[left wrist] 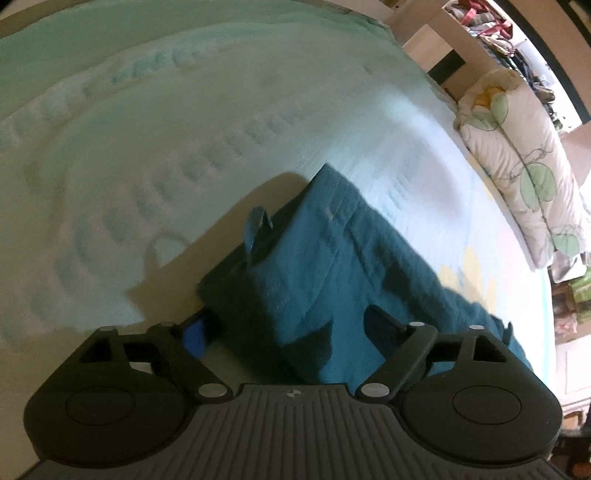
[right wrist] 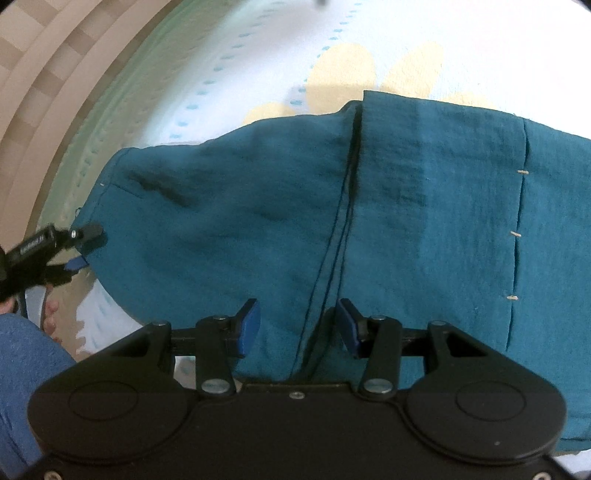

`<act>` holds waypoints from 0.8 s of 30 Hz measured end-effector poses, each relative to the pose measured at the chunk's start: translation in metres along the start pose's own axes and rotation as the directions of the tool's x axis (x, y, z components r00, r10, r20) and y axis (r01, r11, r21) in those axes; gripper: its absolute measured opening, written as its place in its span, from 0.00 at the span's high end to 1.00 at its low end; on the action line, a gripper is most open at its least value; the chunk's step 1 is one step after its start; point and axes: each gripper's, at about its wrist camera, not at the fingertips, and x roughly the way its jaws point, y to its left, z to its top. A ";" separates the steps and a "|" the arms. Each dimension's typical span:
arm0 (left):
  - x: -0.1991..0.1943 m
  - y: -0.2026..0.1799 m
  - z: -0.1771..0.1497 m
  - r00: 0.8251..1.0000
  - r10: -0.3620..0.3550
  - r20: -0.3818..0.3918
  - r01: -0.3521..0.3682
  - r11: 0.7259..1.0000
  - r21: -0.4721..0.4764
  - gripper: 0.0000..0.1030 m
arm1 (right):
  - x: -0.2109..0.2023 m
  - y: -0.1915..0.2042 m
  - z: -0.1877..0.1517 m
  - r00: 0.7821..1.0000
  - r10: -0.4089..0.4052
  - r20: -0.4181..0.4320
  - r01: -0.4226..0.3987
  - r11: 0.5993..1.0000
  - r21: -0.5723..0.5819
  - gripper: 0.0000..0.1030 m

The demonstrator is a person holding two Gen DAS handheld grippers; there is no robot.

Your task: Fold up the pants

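Note:
The teal pants (right wrist: 406, 206) lie on a pale bed sheet (right wrist: 258, 55), with one part folded over another along a seam. My right gripper (right wrist: 297, 325) is open, its blue pads on either side of the fabric's near edge. My left gripper (left wrist: 284, 328) is open, with a lifted corner of the pants (left wrist: 306, 236) and its belt loop between the fingers. In the right wrist view the left gripper (right wrist: 83, 247) sits at the left edge of the pants, jaws around the fabric edge.
A flower-print pillow (left wrist: 517, 162) lies at the bed's right side, with shelves of clothes (left wrist: 491, 29) behind it. The bed edge and a wooden floor (right wrist: 44, 74) lie to the left. My blue-jeaned leg (right wrist: 22, 369) is at lower left.

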 end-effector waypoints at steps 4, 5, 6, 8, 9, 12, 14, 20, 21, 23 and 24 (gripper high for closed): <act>0.010 -0.008 0.008 1.000 0.022 0.003 -0.023 0.999 0.046 0.17 | 0.001 -0.002 0.001 1.000 0.002 -0.001 -0.002 1.000 0.005 0.47; 0.011 -0.010 0.010 1.000 0.025 0.002 -0.025 0.998 0.063 0.17 | 0.001 -0.003 0.001 1.000 0.003 0.000 -0.003 1.000 0.008 0.47; 0.012 -0.011 0.012 1.000 0.025 -0.004 -0.025 0.996 0.081 0.17 | 0.000 -0.004 0.000 1.000 0.004 0.003 -0.004 1.000 0.011 0.47; 0.013 -0.014 0.015 0.999 0.037 -0.013 -0.036 0.995 0.093 0.20 | -0.002 -0.005 -0.001 1.000 0.006 0.006 -0.007 1.000 0.013 0.47; 0.013 -0.014 0.016 0.999 0.042 -0.008 -0.041 0.996 0.080 0.24 | -0.003 -0.007 -0.001 1.000 0.007 0.008 -0.007 1.000 0.016 0.47; 0.011 -0.011 0.018 0.997 0.073 -0.004 -0.073 0.997 0.031 0.42 | -0.007 -0.012 -0.002 1.000 0.010 0.016 -0.010 0.999 0.030 0.47; 0.009 -0.010 0.021 0.995 0.096 -0.024 -0.095 0.995 0.028 0.50 | -0.011 -0.017 -0.003 1.000 0.013 0.023 -0.013 0.999 0.043 0.47; -0.006 -0.023 0.033 0.997 0.066 -0.039 -0.065 0.998 0.022 0.83 | -0.022 -0.031 -0.003 0.998 0.029 0.047 -0.033 0.996 0.084 0.47; -0.012 -0.032 0.037 0.997 0.070 -0.028 -0.069 0.997 0.046 0.84 | -0.024 -0.034 -0.003 0.998 0.030 0.055 -0.035 0.995 0.091 0.47; -0.023 -0.056 0.046 0.996 0.092 -0.012 -0.091 0.991 0.101 0.86 | -0.028 -0.040 -0.002 0.997 0.024 0.068 -0.031 0.994 0.107 0.47; -0.031 -0.071 0.051 0.996 0.093 -0.003 -0.092 0.987 0.134 0.87 | -0.030 -0.044 -0.002 0.997 0.018 0.076 -0.027 0.993 0.119 0.47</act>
